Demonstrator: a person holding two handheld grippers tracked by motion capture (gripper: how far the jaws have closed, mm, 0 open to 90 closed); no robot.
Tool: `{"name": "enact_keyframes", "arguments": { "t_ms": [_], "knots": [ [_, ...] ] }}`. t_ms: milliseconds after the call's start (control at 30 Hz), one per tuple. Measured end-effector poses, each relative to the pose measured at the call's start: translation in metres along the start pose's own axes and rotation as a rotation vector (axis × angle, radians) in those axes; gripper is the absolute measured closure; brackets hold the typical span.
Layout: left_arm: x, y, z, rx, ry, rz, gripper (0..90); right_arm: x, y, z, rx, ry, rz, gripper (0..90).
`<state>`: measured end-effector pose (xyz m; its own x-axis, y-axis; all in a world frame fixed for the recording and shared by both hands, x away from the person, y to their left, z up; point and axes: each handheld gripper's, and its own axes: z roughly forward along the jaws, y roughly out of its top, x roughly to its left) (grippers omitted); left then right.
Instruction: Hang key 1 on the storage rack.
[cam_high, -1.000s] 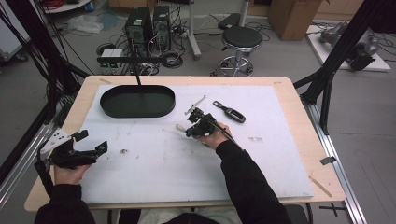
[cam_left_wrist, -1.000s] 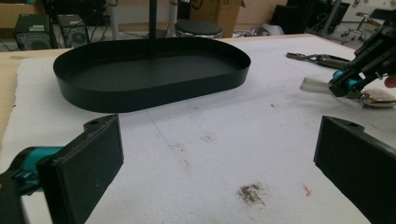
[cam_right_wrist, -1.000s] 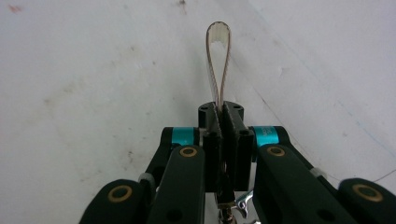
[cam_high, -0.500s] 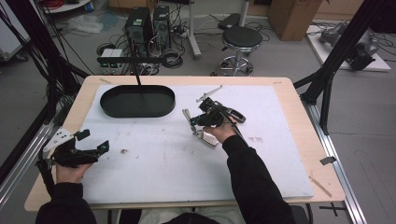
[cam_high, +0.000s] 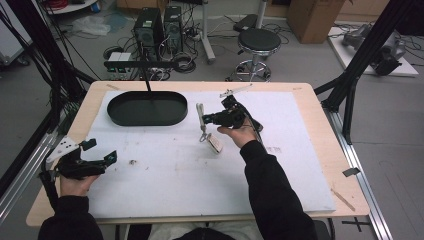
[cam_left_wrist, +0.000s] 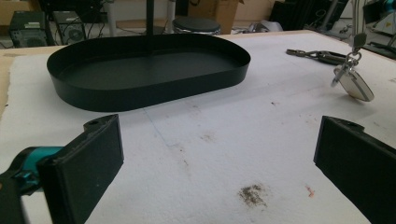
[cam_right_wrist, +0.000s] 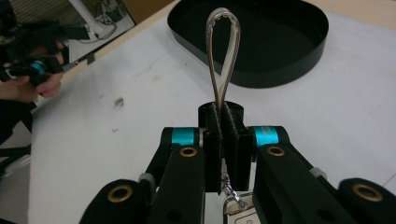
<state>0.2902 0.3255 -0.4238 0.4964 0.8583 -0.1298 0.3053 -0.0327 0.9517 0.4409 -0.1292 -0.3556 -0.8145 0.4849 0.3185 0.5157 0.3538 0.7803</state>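
My right gripper is shut on a pale loop strap that sticks out past its jaws. A metal clip and a silver key fob dangle from the strap, just over the white mat. The black oval tray lies left of this gripper, a short way off. At the near left edge of the table my left gripper is held low, jaws wide apart and nothing between them.
A silver hand tool lies on the mat behind my right hand. A black post rises behind the tray. The white mat covers most of the wooden table. A stool and computer cases stand on the floor beyond.
My right gripper has risen and moved toward the back of the table, carrying the strap with its key fob. The left gripper has barely shifted.
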Motion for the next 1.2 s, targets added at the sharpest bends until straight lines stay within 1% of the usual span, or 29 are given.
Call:
{"name": "enact_keyframes", "arguments": {
  "t_ms": [133, 233, 267, 400, 467, 500, 700, 767, 867, 1100, 1133, 1200],
  "knots": [
    [0.000, 0.000, 0.000, 0.002, 0.000, 0.002, 1.9, 0.002, 0.006, -0.005, -0.031, 0.027, 0.006, 87.2],
    [0.000, 0.000, 0.000, 0.002, 0.000, 0.002, 1.9, 0.004, 0.011, -0.007, -0.041, 0.033, -0.001, 87.2],
    [0.000, 0.000, 0.000, 0.001, 0.000, 0.002, 1.9, 0.005, 0.014, -0.007, -0.047, 0.037, 0.002, 87.2],
    [0.000, 0.000, -0.001, 0.003, 0.000, 0.003, 1.9, 0.008, 0.025, -0.009, -0.074, 0.054, -0.010, 87.1],
    [0.000, 0.000, -0.001, 0.003, 0.000, 0.002, 1.9, 0.012, 0.034, -0.011, -0.089, 0.058, -0.015, 87.1],
    [0.000, 0.000, -0.001, 0.003, 0.000, 0.002, 1.9, 0.012, 0.034, -0.011, -0.089, 0.058, -0.015, 87.1],
    [0.000, 0.000, -0.001, 0.003, -0.001, 0.002, 1.9, 0.015, 0.047, -0.010, -0.097, 0.065, -0.030, 87.1],
    [0.000, 0.000, -0.001, 0.003, -0.001, 0.002, 1.9, 0.016, 0.051, -0.009, -0.103, 0.074, -0.022, 87.1],
    [0.000, 0.000, -0.001, 0.003, -0.001, 0.003, 1.9, 0.017, 0.056, -0.008, -0.109, 0.080, -0.023, 87.1],
    [0.000, 0.000, -0.001, 0.003, -0.002, 0.003, 1.9, 0.017, 0.068, -0.005, -0.133, 0.083, -0.015, 87.1],
    [0.000, 0.000, -0.001, 0.003, -0.001, 0.002, 1.9, 0.017, 0.070, -0.004, -0.133, 0.082, -0.007, 87.1],
    [0.000, 0.000, -0.001, 0.002, -0.002, 0.002, 1.9, 0.017, 0.074, -0.003, -0.137, 0.081, -0.011, 87.1]
  ]
}}
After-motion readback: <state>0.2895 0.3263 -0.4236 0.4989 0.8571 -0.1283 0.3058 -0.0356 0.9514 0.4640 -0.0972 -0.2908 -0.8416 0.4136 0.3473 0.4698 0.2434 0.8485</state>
